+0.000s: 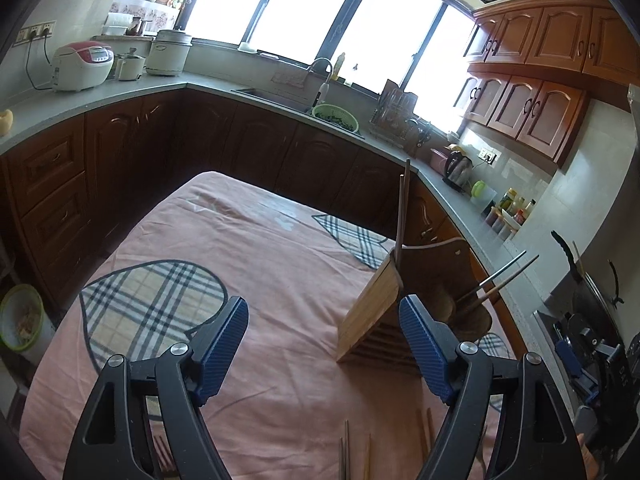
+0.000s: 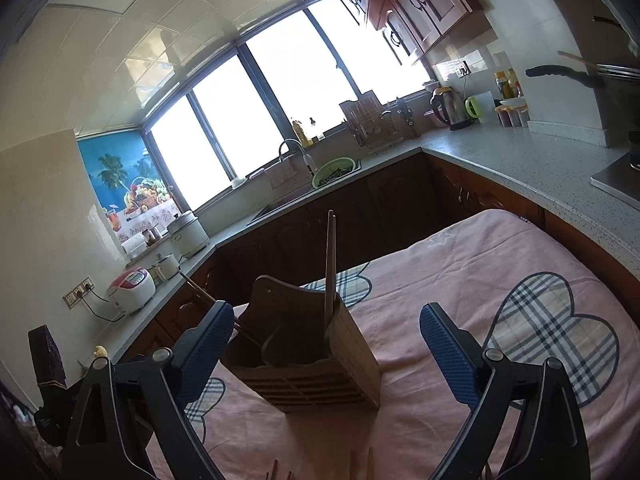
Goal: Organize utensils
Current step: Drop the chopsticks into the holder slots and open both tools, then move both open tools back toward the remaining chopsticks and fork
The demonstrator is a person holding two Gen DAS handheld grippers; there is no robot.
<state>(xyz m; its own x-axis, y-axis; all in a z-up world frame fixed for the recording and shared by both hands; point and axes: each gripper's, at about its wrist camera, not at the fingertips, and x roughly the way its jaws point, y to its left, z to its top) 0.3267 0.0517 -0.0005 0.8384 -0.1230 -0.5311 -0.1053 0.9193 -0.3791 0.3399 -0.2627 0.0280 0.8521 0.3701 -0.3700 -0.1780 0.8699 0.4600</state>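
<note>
Part of the job looks done — the wooden holder (image 2: 316,360) stands on the pink cloth (image 1: 256,256) over my bench, and it already has sticks in it: an upright pair of chopsticks (image 2: 330,264) in one compartment, and more chopsticks (image 1: 500,280) leaning out of the other side. What's left, I judge, is lying at the near edge of the cloth: a few loose chopsticks (image 1: 356,456) poke into the bottom of both views, not yet in the holder. My left claw (image 1: 324,350) is spread wide with nothing between its blue pads; the holder sits just ahead of it and off to its right side, close by the right pad but not touching it as far as I can tell. My right claw (image 2: 326,354) is spread wide too, gripping nothing — from its camera the holder stands straight ahead, framed between the two pads, nearer the left one, with bare cloth between it and the right one. The loose sticks lie below and behind both claws' tips, so I reckon the next reach is back toward me, down to that near edge.
</note>
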